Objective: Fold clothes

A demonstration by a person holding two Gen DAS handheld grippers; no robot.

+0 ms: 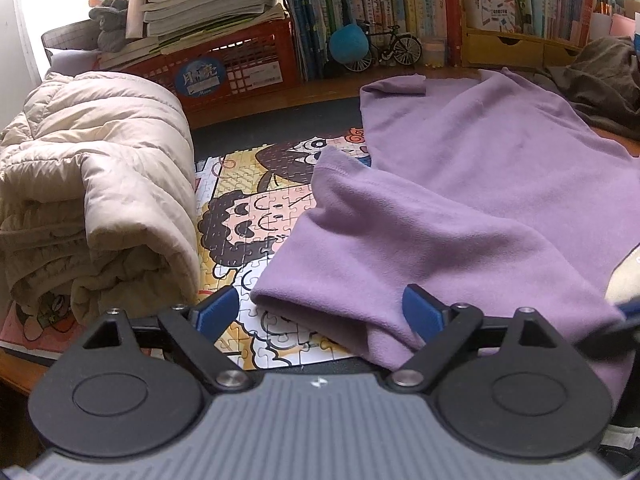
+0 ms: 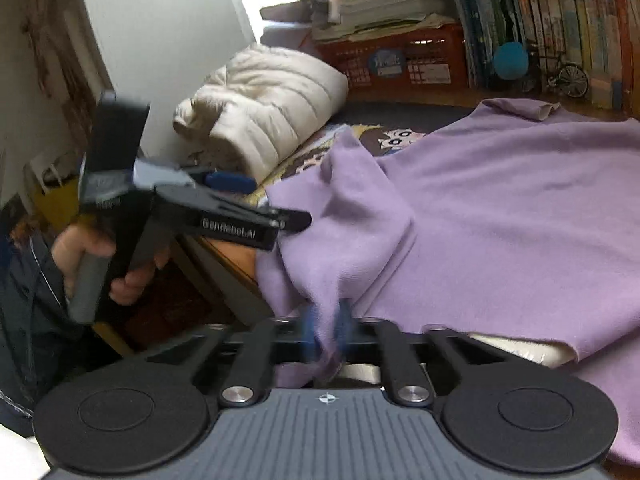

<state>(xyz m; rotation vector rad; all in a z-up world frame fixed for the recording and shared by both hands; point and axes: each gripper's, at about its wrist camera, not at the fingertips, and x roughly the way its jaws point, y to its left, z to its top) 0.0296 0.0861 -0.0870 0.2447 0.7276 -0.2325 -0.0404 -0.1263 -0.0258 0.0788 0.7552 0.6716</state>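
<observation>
One garment is in play right now: the purple fleece top (image 1: pixel 500 184) lies spread across the desk (image 1: pixel 328 92), its body mostly flat, its neck end toward the bookshelf (image 1: pixel 400 4) and its near edge hanging over the front of the desk. You have barely begun folding it. One sleeve (image 1: pixel 340 248) is slung loosely over the jigsaw puzzle (image 1: pixel 256 216), and no clean fold shows anywhere on the body. Your right gripper (image 2: pixel 326 334) has its fingers pinched nearly together on a bunched bit of the near hem or corner, the cloth gathering up into a peak where they hold it. Your left gripper (image 1: pixel 322 312) has its fingers spread wide, with nothing clamped; they straddle the sleeve's cuff end, one blue pad sitting over the puzzle and the other over the fleece, so that grasp is judged still to come. Beside the puzzle, the cream quilted jacket (image 1: pixel 96 196) sits already rolled into a bundle, which looks like finished work. At the far right a dark brownish garment (image 1: pixel 600 76) lies crumpled and looks unfolded, so likely that one remains too. Behind it all stand a red crate (image 1: pixel 236 68) stacked with books, a small model bicycle (image 1: pixel 394 48) and a blue ball (image 1: pixel 348 46).
</observation>
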